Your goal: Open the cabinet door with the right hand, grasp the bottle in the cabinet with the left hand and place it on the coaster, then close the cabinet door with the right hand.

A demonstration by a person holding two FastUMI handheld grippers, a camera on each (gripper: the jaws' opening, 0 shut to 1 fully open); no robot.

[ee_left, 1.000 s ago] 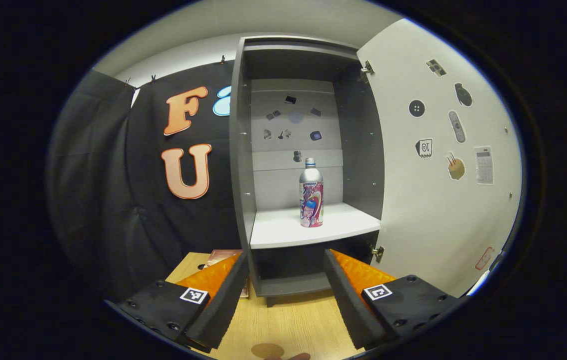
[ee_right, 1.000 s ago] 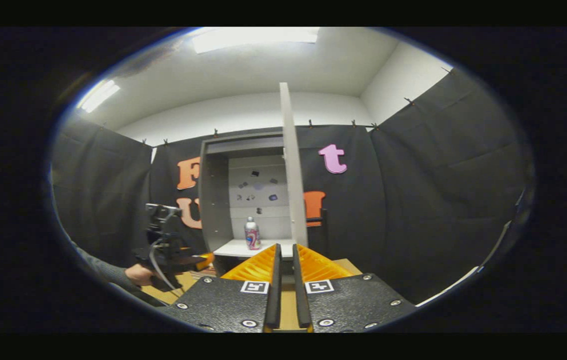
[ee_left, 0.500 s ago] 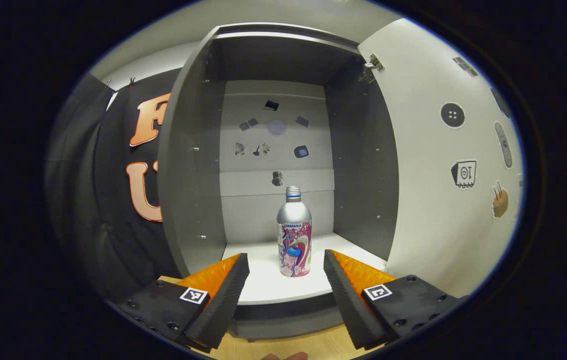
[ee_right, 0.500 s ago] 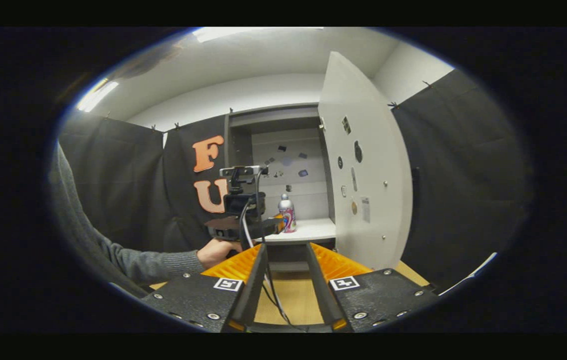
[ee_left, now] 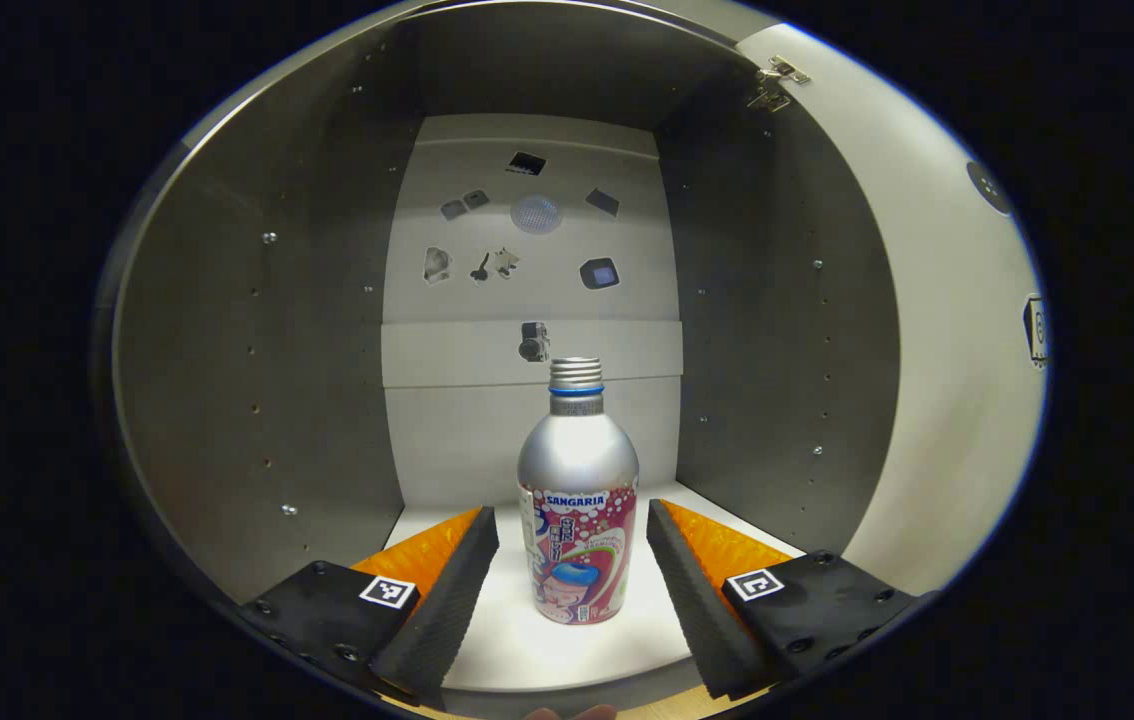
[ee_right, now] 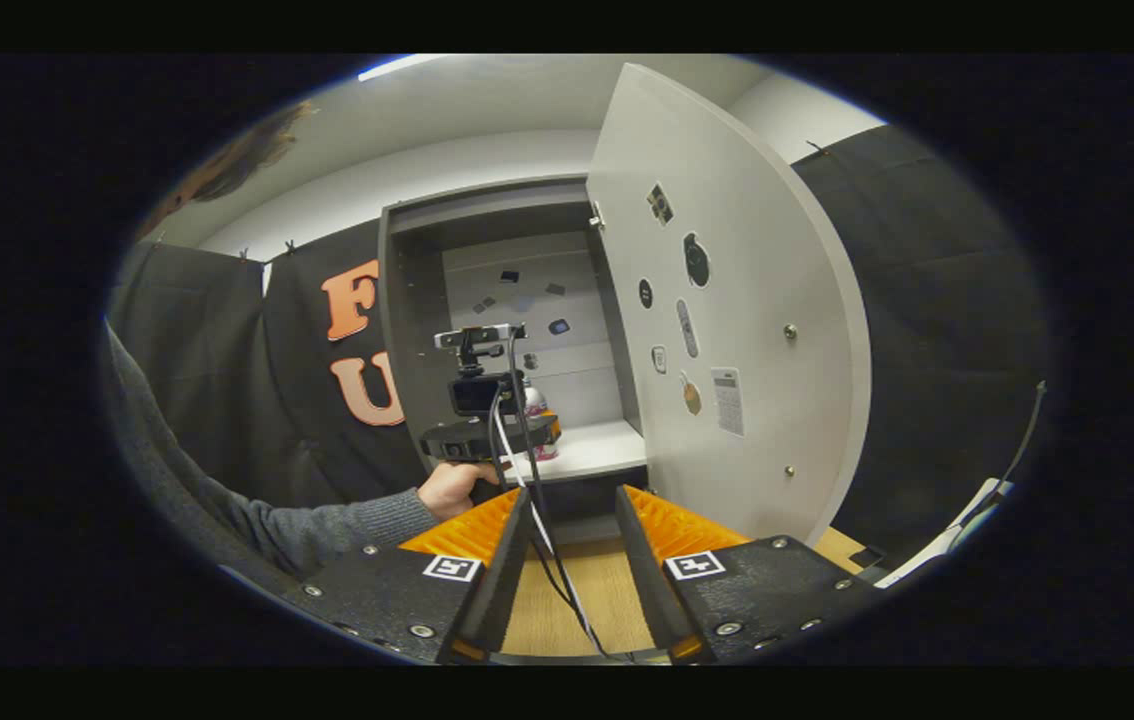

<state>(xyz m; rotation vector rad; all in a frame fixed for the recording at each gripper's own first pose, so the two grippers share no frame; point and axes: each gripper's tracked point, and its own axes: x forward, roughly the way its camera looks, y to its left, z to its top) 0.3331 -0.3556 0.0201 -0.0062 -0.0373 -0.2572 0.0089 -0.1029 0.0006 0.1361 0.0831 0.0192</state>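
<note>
The cabinet door [ee_right: 727, 320] stands swung wide — the opening step looks done; grasping, setting on the coaster and closing remain. The bottle [ee_left: 578, 500] stands upright on the cabinet shelf [ee_left: 527, 645]. Around the bottle, the left gripper [ee_left: 572, 525] has its fingers spread to either side, not touching. Back from the bottle, the right gripper [ee_right: 572, 505] hangs parted and empty, level, facing the cabinet.

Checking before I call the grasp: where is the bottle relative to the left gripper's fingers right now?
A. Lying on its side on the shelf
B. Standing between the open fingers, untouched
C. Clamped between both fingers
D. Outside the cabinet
B: the bottle stands upright on the shelf, with gaps to both fingers of the left gripper.
</note>
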